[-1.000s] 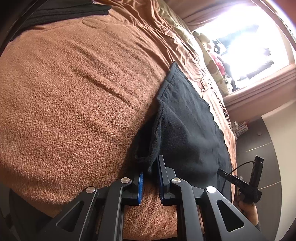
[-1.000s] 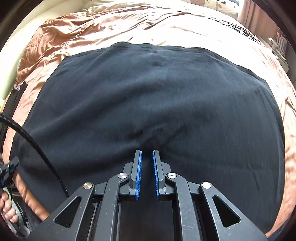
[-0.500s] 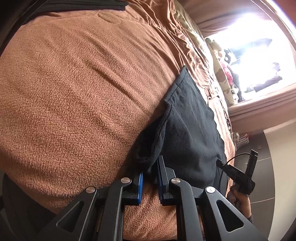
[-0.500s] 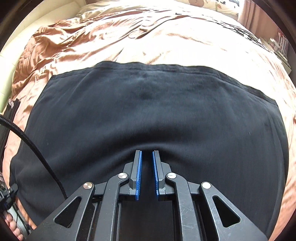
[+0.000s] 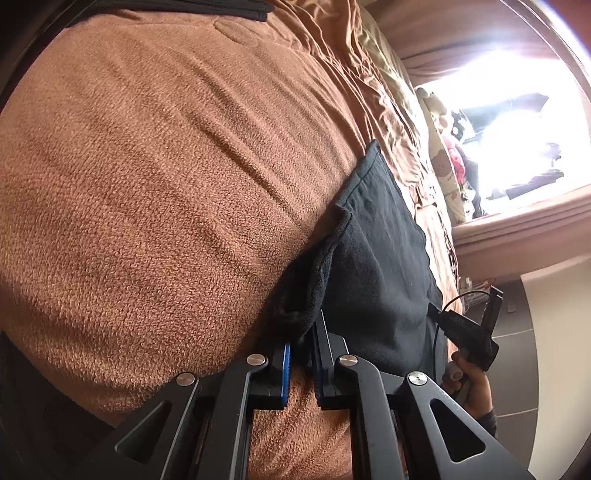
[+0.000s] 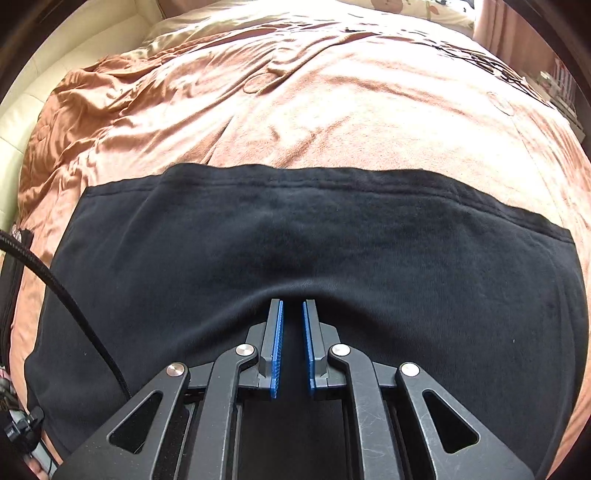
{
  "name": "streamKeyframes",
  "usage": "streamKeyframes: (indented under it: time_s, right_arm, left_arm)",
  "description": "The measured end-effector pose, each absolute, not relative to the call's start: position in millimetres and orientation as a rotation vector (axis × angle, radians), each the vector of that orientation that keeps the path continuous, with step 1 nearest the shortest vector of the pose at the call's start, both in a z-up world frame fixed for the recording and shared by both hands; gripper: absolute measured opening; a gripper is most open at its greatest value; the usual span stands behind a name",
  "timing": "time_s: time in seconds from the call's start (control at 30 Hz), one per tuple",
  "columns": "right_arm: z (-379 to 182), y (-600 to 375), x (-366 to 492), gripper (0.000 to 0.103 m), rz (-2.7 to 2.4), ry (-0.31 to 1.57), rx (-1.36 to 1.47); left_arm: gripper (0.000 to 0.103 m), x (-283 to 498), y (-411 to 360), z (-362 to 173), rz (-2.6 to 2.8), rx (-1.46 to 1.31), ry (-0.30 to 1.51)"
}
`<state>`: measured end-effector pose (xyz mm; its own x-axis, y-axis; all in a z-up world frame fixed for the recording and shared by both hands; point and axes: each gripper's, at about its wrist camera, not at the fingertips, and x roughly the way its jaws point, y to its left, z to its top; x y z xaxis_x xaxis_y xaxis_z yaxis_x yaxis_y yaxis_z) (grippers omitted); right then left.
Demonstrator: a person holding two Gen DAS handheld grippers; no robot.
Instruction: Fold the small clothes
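Note:
A black garment point(image 6: 295, 258) lies spread on a brown blanket on the bed. My right gripper point(image 6: 292, 306) is shut on the garment's near edge at its middle, with the cloth bunched between the blue pads. In the left wrist view the same garment point(image 5: 384, 266) is seen from its side, with a corner curled up. My left gripper point(image 5: 302, 332) is shut on that curled corner. The right gripper point(image 5: 469, 332) and the hand holding it show at the right of the left wrist view.
The brown fleece blanket point(image 5: 166, 184) covers the bed. Rumpled satin bedding point(image 6: 110, 103) and a patterned pillow point(image 5: 443, 166) lie at the far end. A dark item point(image 5: 207, 7) lies at the bed's edge. A bright window point(image 5: 517, 129) is beyond.
Both grippers have drawn the garment's near edge back toward me. More bare blanket shows beyond its far hem in the right wrist view. Both stay shut on the cloth.

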<state>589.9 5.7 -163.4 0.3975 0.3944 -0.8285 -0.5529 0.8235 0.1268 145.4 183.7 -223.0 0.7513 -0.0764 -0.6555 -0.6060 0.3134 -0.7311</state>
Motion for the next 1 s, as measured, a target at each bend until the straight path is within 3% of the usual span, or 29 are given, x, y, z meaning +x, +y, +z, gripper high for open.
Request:
streamKeyframes:
  time_s: [0.73,1.0]
  right_arm:
    - [-162.0,53.0,647.7,0.006,0.55,0.965,-0.211]
    - [-145.4,41.3,613.5,0.006,0.566,0.95,-0.229]
  left_arm:
    - [0.011,139.7,186.3,-223.7,0.349,-1.238,0.653]
    - [0.007,140.3,186.7,-224.0,0.33,-1.252,0.63]
